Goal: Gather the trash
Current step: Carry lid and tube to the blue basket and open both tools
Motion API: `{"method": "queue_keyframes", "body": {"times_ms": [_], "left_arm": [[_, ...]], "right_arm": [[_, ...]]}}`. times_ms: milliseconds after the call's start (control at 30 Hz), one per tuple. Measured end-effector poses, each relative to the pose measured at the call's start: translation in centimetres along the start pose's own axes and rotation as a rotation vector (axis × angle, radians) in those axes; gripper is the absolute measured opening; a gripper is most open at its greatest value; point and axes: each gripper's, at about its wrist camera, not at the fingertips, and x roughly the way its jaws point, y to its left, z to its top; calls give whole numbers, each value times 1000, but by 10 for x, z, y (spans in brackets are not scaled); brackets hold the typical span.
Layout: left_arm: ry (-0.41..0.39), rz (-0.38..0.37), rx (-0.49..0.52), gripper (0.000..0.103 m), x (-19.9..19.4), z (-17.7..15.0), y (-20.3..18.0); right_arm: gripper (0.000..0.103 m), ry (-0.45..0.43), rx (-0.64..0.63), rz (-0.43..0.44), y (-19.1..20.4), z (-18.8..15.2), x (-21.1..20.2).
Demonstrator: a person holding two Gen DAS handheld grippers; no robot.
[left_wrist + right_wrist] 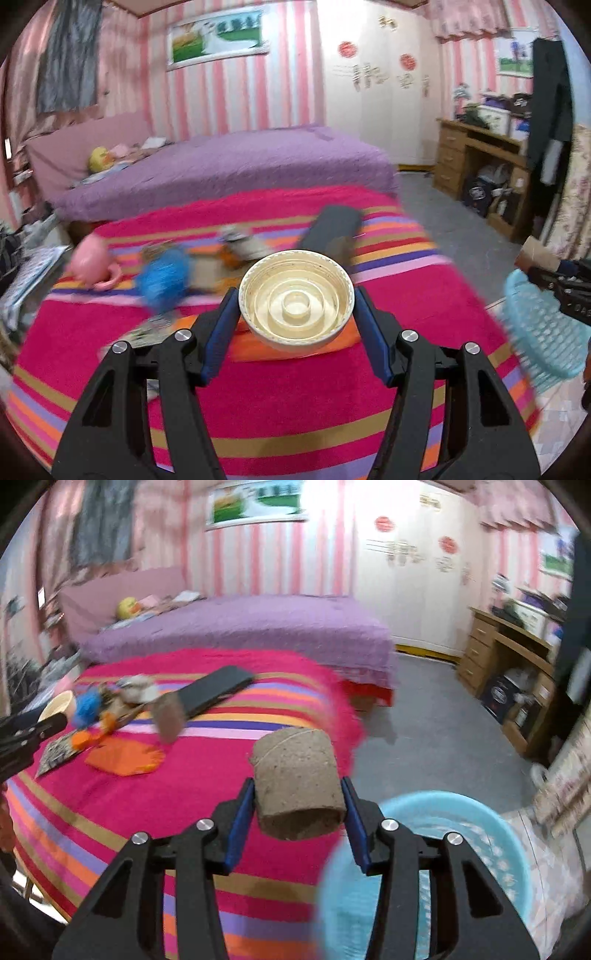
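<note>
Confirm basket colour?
Light blue basket, perforated plastic; clearest in the right wrist view.

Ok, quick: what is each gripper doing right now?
Left gripper: shut on a round cream plastic lid.
Right gripper: shut on a brown cardboard tube.

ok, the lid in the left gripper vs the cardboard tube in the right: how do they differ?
The lid is cream, round, shallow plastic with ringed ridges inside; the cardboard tube is brown, rough and taller. The lid's open side faces the camera; the tube shows its curved side, one end rim nearest the camera. Shared: each is pinched between blue pads, by the left gripper and the right gripper, above the striped bedspread.
</note>
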Motion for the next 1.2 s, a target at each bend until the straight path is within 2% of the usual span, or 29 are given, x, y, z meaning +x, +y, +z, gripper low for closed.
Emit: {"method": "queue_keyframes", "body": {"times_ms": [133, 267, 367, 533, 667, 767, 800, 867, 900, 1200], "left_arm": [[-7, -128, 19, 61, 3, 6, -69], [30, -236, 69, 61, 12, 0, -136], [53, -293, 111, 61, 19, -6, -181], [97, -357, 153, 61, 35, -13, -240], [134, -362, 185, 61, 56, -20, -268], [159, -373, 193, 64, 65, -21, -279], [169, -386, 200, 67, 68, -21, -281], [161, -375, 197, 85, 68, -17, -281], [144, -364, 192, 87, 67, -15, -278], [67, -295, 126, 95, 58, 7, -212]], "right_arm": [[46, -1, 49, -114, -61, -15, -17], [46, 21, 119, -225, -117, -41, -27], [46, 16, 181, -262, -142, -52, -31], [46, 17, 212, -301, -163, -62, -31], [46, 6, 217, -315, -167, -65, -30], [46, -10, 222, -312, -166, -65, -31], [46, -13, 223, -310, -165, -65, -30], [46, -8, 214, -312, -162, -64, -27], [46, -5, 208, -313, -160, -64, -26], [46, 9, 199, -310, -150, -64, -18]]}}
